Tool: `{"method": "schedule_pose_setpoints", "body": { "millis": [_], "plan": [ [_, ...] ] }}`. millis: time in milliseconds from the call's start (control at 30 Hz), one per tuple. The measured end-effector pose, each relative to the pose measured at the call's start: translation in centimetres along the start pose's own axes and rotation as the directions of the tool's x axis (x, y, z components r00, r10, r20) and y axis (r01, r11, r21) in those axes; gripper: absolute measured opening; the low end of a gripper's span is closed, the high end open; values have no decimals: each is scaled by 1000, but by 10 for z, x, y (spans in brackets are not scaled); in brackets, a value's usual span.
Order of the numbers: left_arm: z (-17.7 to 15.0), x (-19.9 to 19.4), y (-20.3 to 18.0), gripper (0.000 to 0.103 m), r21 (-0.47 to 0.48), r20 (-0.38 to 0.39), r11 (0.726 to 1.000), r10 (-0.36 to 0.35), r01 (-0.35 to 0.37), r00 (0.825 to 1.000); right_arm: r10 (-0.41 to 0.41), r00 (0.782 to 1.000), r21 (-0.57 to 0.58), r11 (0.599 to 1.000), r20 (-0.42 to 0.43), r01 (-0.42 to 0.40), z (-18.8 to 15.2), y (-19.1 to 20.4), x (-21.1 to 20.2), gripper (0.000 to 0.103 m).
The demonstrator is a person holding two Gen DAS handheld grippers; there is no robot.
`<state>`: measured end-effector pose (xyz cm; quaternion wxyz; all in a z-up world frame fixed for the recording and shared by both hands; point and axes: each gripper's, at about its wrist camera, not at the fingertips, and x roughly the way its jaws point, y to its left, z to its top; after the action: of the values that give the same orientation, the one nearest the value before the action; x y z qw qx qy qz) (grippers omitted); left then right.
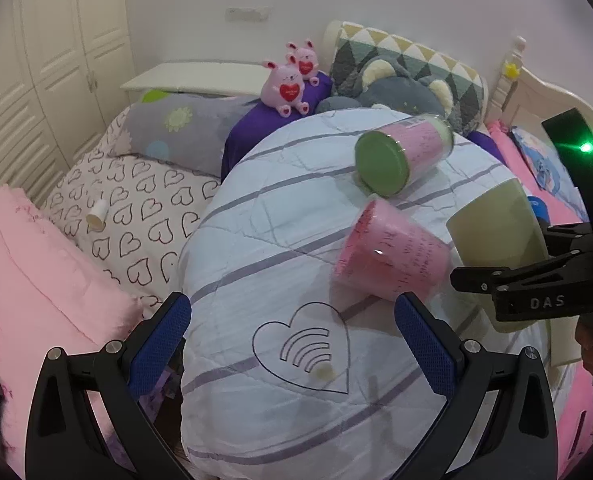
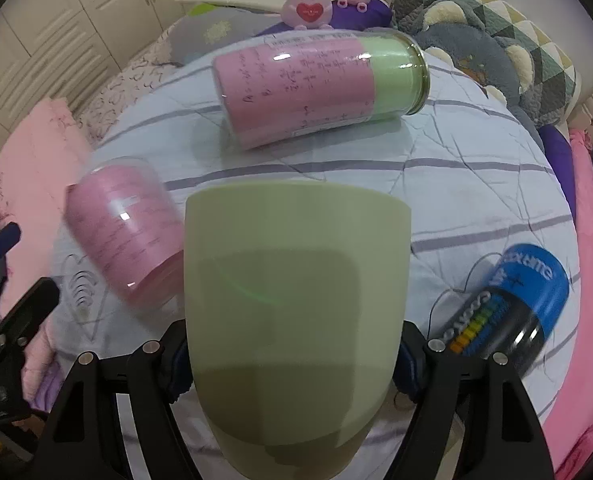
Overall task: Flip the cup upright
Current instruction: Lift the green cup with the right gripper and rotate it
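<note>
My right gripper (image 2: 292,360) is shut on a pale green cup (image 2: 296,304), held just above a round quilted cushion (image 2: 476,184). The cup's wide rim points away from the camera. The same cup (image 1: 496,236) and right gripper (image 1: 508,280) show at the right of the left wrist view. My left gripper (image 1: 292,344) is open and empty above the cushion's heart print (image 1: 302,354). A pink-lined clear cup (image 1: 392,252) lies tilted on its side just beyond my left gripper's right finger (image 1: 424,348); it also shows in the right wrist view (image 2: 124,232).
A tall pink and green jar (image 2: 320,88) lies on its side at the cushion's far part. A blue and black can (image 2: 516,308) lies at the right. Pink blankets (image 1: 36,280), pillows (image 1: 176,128), plush rabbits (image 1: 286,88) and a small white tube (image 1: 96,216) lie around the cushion.
</note>
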<state>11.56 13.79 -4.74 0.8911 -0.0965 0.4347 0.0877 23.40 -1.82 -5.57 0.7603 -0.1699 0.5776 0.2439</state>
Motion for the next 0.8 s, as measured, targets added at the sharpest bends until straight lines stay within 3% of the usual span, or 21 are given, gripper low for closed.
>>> {"method": "schedule_pose_setpoints", "body": {
  "millis": [200,400,800],
  "plan": [
    [-2,-14,-16,103,73,18,997,-17,16,1000,55,998,76,995,40,-57,-25,-1,-22,78],
    [-11,-23,-40,103,185,15,981,-59,56,998,45,996,158,986,80,-57,-65,-2,-46,78],
    [-36,-24,-69,103,417,-34,901,-120,123,992,9,996,392,919,90,-44,-131,-9,-42,78]
  ]
}}
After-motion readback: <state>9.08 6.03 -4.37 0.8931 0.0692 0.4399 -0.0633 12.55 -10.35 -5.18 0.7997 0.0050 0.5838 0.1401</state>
